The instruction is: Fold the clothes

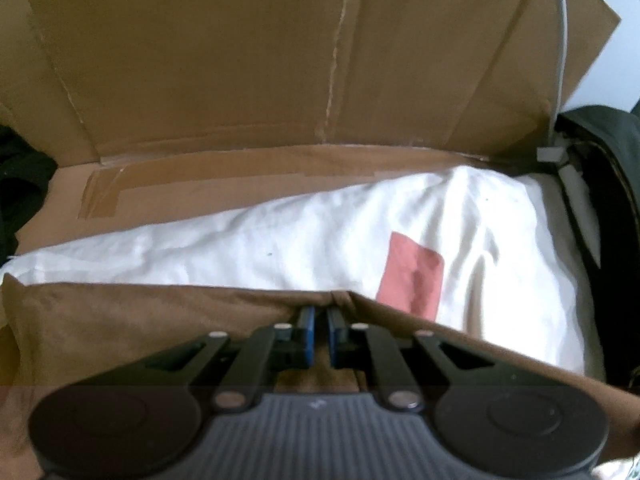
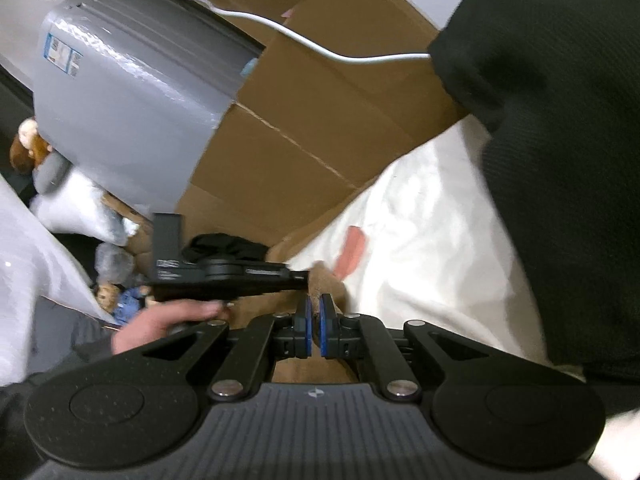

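Brown garment point(image 1: 132, 320) spread low across the left wrist view, its upper edge running straight over a white garment point(image 1: 280, 252) with a pink rectangular patch point(image 1: 412, 276). Both lying on flattened cardboard point(image 1: 248, 64) with a taped seam, the cardboard rising behind as a creased wall. Left gripper point(image 1: 319, 322) clamped on the brown garment's edge — blue pads nearly together, a small pucker of cloth gathered at the tips. Grey cable point(image 1: 563, 40) hanging down the right side of the cardboard, dark cloth bunched at the far right edge. In the right wrist view, right gripper point(image 2: 315, 320) pinched tight on a fold of the same brown cloth point(image 2: 308, 372), blue pads almost meeting with the fabric caught between. Just ahead and to the left, the other gripper point(image 2: 224, 276) seen side-on, its tip sunk into the brown fold right beside the right one's tips, carried by a bare hand point(image 2: 168, 322) with a dark sleeve behind it. White garment point(image 2: 420, 240) stretching off to the right, pink patch point(image 2: 352, 250) close beyond the grippers. Black garment point(image 2: 560, 140) draped over the right part of the view, covering part of the white one. Large grey wrapped object point(image 2: 132, 92) lying against the cardboard point(image 2: 320, 120) at upper left, white cable point(image 2: 320, 46) curving across — soft toys point(image 2: 28, 148) and plastic bags cluttered along the left edge.
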A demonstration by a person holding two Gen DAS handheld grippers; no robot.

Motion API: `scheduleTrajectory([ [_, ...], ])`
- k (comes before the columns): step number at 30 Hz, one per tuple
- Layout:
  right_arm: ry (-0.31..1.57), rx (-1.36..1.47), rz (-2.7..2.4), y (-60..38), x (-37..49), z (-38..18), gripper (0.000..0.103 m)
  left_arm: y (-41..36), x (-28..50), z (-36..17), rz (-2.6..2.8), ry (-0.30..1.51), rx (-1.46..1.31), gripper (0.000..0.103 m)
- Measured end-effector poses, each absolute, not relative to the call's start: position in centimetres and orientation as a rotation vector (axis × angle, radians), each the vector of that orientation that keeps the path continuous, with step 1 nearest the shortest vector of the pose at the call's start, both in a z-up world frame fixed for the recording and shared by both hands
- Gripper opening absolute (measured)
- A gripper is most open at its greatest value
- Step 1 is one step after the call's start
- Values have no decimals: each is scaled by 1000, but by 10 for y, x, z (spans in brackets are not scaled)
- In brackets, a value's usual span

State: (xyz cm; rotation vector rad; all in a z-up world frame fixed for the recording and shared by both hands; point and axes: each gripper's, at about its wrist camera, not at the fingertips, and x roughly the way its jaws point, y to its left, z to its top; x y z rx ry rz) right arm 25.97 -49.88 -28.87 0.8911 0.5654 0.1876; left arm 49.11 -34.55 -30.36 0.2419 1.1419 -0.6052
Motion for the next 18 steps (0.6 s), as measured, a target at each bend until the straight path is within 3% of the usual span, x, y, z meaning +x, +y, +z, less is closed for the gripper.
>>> scheduleTrajectory([
  [9, 577, 874, 221, -467, 272, -258, 3, -326, 502, -301, -664, 1192, 146, 8],
  [14, 597, 898, 194, -454, 279, -245, 4, -298, 498, -286, -727, 1202, 95, 28],
  [18, 627, 875, 176, -438, 290, -233, 4, -259, 491, -267, -758, 1176, 95, 29],
])
